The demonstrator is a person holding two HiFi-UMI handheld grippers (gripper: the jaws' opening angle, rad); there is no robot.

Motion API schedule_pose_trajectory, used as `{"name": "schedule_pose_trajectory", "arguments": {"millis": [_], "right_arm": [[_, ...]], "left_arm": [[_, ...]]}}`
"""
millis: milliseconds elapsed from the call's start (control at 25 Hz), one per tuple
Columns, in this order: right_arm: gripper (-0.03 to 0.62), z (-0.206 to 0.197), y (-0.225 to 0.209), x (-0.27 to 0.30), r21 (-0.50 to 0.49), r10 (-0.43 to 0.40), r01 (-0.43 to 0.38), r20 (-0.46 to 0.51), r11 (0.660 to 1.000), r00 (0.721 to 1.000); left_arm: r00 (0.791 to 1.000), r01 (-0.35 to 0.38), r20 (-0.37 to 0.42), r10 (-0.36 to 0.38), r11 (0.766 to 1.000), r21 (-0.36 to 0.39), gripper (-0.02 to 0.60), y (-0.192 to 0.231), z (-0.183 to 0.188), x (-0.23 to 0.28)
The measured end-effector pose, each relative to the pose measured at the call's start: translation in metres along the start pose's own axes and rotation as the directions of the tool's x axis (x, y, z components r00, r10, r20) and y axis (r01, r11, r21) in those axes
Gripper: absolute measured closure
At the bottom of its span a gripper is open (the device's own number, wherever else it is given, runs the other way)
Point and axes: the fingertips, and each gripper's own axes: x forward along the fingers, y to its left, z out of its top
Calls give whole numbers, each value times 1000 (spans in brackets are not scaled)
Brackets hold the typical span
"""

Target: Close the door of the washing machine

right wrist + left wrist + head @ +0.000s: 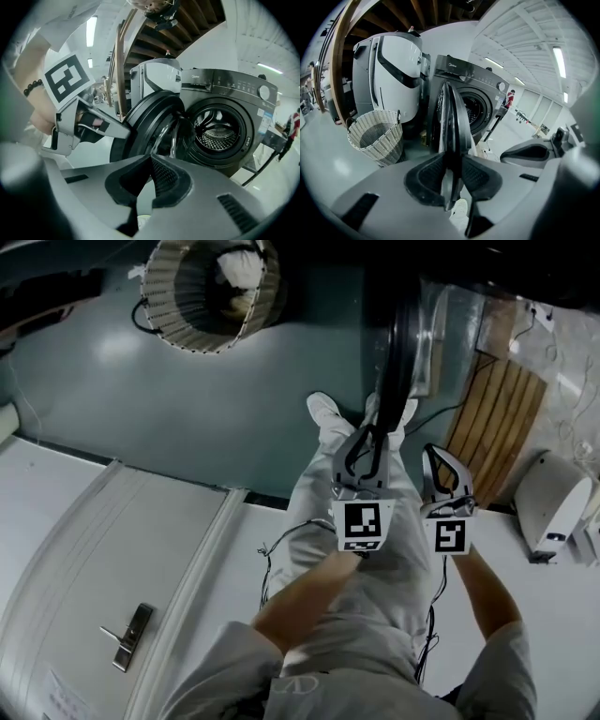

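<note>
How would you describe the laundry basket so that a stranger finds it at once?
Start from the dark front-loading washing machine with its door swung open. Left of it in the left gripper view stands a tall white appliance, and the basket sits on the floor before that. It alone is woven, pale and open-topped.

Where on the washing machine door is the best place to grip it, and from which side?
Its free rim, taken edge-on from the front: the door stands open with that thin edge facing the person, slim enough for jaws to straddle, as the left gripper does.
</note>
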Motion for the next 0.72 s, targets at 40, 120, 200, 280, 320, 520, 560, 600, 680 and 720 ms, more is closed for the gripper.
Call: {"name": "schedule_pose_trajectory", "arguments": {"millis": [40,120,200,280,320,520,560,600,680,720], "right_arm": [[583,-4,-2,-3,10,-6,6,3,1000,1000],[583,-12,-7,-9,30,-16,15,7,999,1000],[583,-23,-12,-15,53,-23,23,-4,998,1000],[583,-32,-16,-21,80,-31,32,-11,996,999],[583,-36,-18,-24,88,-36,37,-11,995,999],[583,-54,-28,-32,132,-56,59,-27,989,998],[583,-57,-29,-33,137,-54,58,-32,989,998],[583,-59,-31,-34,145,-55,59,-28,988,998],[582,-62,-33,-35,165,-61,62,-9,984,998],[582,-64,-34,-36,173,-63,63,-5,983,998]], "left_arm": [[1000,5,-9,-5,1000,-7,494,-6,0,2],[999,24,-23,-25,1000,-18,488,-18,0,6],[998,43,-36,-44,999,-33,482,-29,2,11],[997,53,-48,-56,997,-60,477,-40,2,15],[997,55,-55,-59,995,-77,476,-45,3,17],[993,60,-95,-75,987,-147,469,-69,4,29],[992,64,-101,-80,986,-155,468,-74,4,32],[991,70,-104,-88,984,-162,465,-79,4,34],[989,80,-108,-101,981,-177,459,-90,5,39],[988,83,-111,-105,979,-186,457,-95,7,41]]}}
